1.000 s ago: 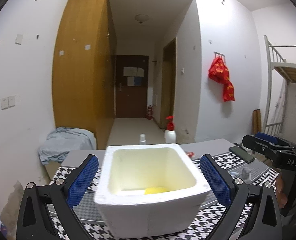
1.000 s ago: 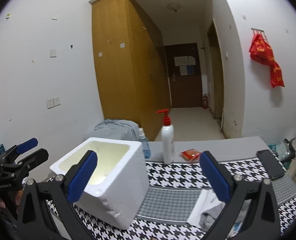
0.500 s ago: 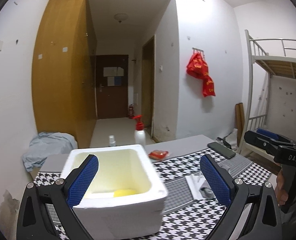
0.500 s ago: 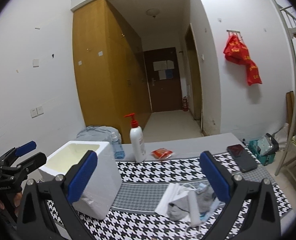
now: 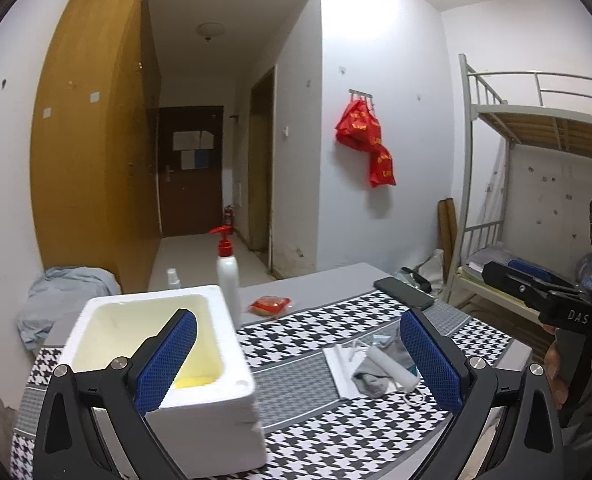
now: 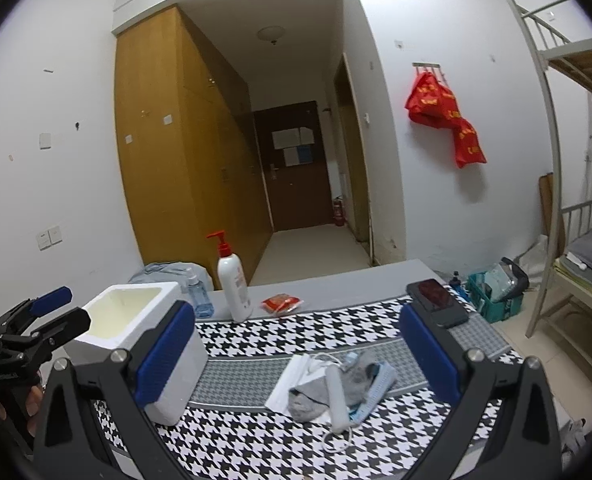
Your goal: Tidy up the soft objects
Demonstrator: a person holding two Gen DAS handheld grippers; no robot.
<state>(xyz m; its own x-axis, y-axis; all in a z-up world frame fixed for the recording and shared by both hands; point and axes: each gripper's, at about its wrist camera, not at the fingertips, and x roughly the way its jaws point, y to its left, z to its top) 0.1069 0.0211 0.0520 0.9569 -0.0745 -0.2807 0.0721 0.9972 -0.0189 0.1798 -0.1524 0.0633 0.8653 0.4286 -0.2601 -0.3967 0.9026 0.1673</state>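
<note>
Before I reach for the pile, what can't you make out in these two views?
- Yellow item in the foam box: left view, mostly behind the left gripper finger and box wall; right view shows none.
- Pile contents: overlapping, count unclear.
- Red packet: print too small.

A white pump bottle (image 6: 233, 286) with a red top stands on the table (image 6: 336, 280), a small clear spray bottle (image 6: 195, 295) just beside it. A red packet (image 6: 280, 303) lies near them, and a dark phone (image 6: 436, 302) well apart. Red bags (image 6: 444, 116) hang on the wall; a bunk bed (image 5: 536, 128) stands beyond.
</note>
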